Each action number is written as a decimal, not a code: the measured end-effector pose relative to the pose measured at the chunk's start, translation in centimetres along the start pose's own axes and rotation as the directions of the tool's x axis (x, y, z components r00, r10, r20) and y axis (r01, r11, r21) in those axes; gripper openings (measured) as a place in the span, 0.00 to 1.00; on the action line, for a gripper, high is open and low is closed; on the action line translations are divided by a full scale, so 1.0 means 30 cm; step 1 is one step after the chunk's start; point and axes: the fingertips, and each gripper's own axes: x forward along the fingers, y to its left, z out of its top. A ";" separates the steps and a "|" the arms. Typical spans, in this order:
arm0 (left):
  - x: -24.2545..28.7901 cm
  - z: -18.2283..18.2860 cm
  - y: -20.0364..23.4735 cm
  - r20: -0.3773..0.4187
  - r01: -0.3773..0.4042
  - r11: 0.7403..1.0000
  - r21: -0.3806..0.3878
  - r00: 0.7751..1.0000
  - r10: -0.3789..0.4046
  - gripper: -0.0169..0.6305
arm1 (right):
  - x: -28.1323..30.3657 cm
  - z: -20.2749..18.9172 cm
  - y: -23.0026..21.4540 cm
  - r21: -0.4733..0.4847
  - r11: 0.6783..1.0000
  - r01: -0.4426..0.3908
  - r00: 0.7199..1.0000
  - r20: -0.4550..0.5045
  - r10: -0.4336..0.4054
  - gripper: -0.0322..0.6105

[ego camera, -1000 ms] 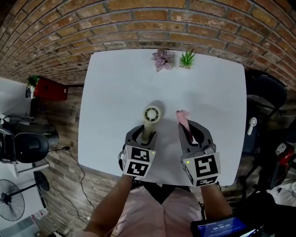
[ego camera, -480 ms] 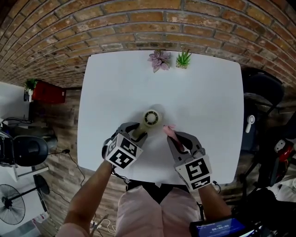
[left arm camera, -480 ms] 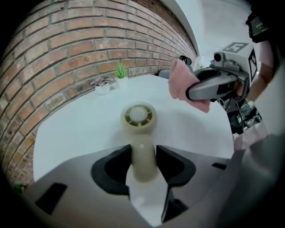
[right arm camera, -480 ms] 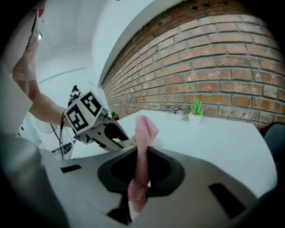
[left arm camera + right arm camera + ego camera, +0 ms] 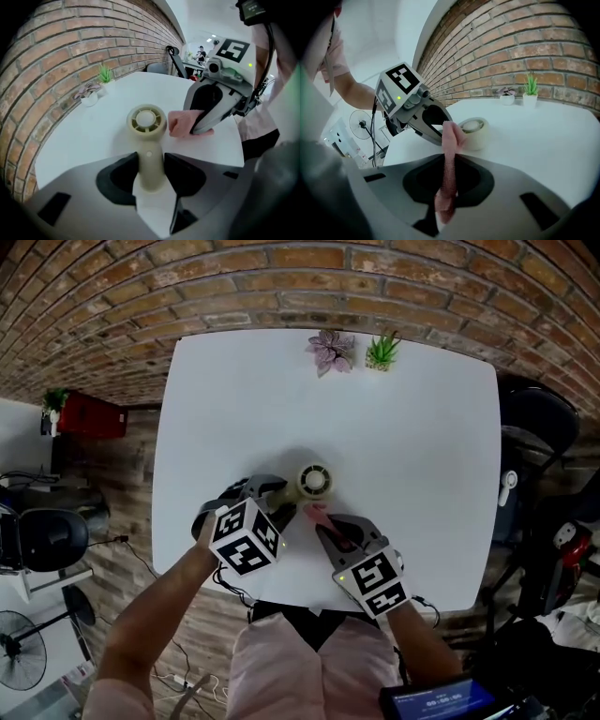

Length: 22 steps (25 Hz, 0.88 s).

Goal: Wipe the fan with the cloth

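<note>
The fan [image 5: 315,481] was a small handheld one in pale cream plastic: a round, drum-shaped head with a ring of short slots around a plain central disc, and a smooth stubby handle with a small round dot near its top. It lay toward the near side of the white table [image 5: 403,437], a little left of the table's middle, with its slotted face turned upward and its handle pointing back toward the table's near edge. No view showed whether the head rested on the table or hung just above it. The left gripper [image 5: 279,498] reached in over the table's near-left part. Its jaws had just been closing, and the fan's handle stood between them with both dark pads against its sides. The right gripper [image 5: 326,526] came in over the table's near edge, just right of the left one. Its jaws were pressed together on a pink cloth [image 5: 317,515], which ran as a narrow folded strip between the pads and ended in a bunched tip. That tip sat just beside the rim of the fan's head, on the side facing the table's near edge; whether it touched the rim could not be told. At the table's far edge, against a brick wall [image 5: 281,287], stood a small purple plant [image 5: 330,351] and a green plant [image 5: 380,352] side by side.
</note>
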 end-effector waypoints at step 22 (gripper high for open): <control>0.005 0.000 -0.015 -0.006 0.043 0.993 0.112 0.999 -0.043 0.32 | 0.103 -0.010 -0.062 0.294 0.946 0.135 0.985 -0.144 -0.096 0.11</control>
